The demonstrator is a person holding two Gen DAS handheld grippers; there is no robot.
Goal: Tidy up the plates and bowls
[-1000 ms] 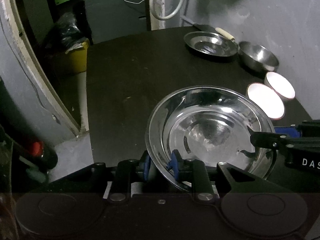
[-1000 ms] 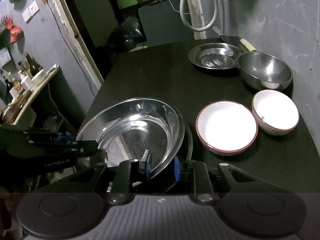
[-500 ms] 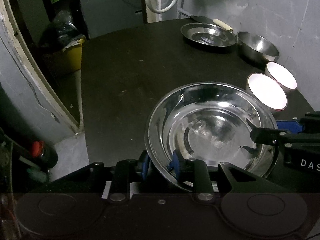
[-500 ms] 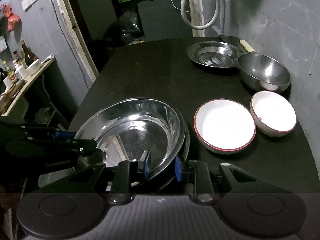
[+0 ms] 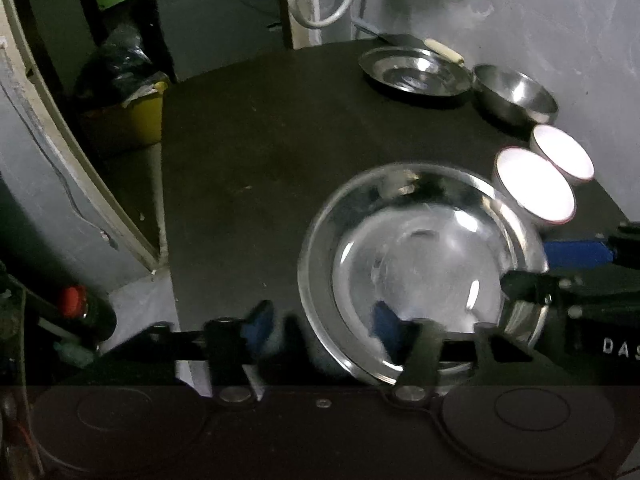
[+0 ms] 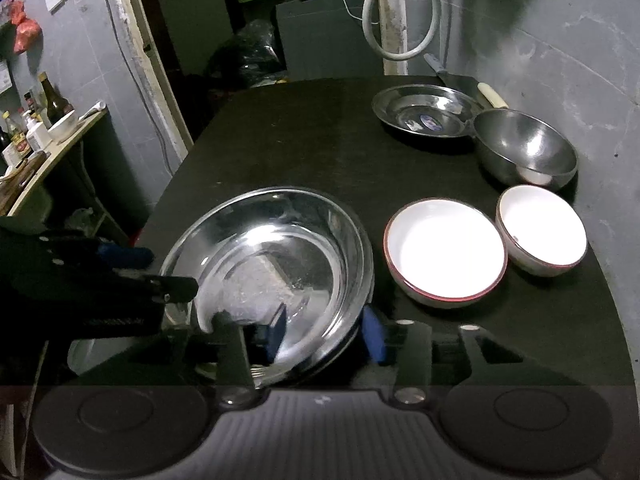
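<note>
A large steel plate [image 5: 420, 268] lies on the black table [image 5: 248, 140], beside a red-rimmed white bowl [image 6: 444, 252]. A second rim shows under its right edge, as if it rests in a like plate. My left gripper [image 5: 320, 326] straddles the near-left rim. Its jaws are opening, and the blue pads [image 5: 258, 326] stand clear of the metal. My right gripper [image 6: 324, 334] straddles the near-right rim [image 6: 344, 320], jaws also opening, pads off the plate. Each gripper shows in the other's view, the left gripper [image 6: 140, 272] at the left and the right gripper [image 5: 560, 268] at the right.
Along the right wall stand a smaller white bowl [image 6: 544, 228], a steel bowl [image 6: 524, 152] and a second steel plate [image 6: 424, 114], with a cream-handled tool [image 6: 492, 94] behind. The table's left edge drops to the floor near a yellow bin [image 5: 128, 116]. A shelf of bottles [image 6: 44, 120] stands far left.
Both grippers were shut on the large steel plate's rim and have opened. The plate has settled flatter on the table. Neither hand has shifted.
</note>
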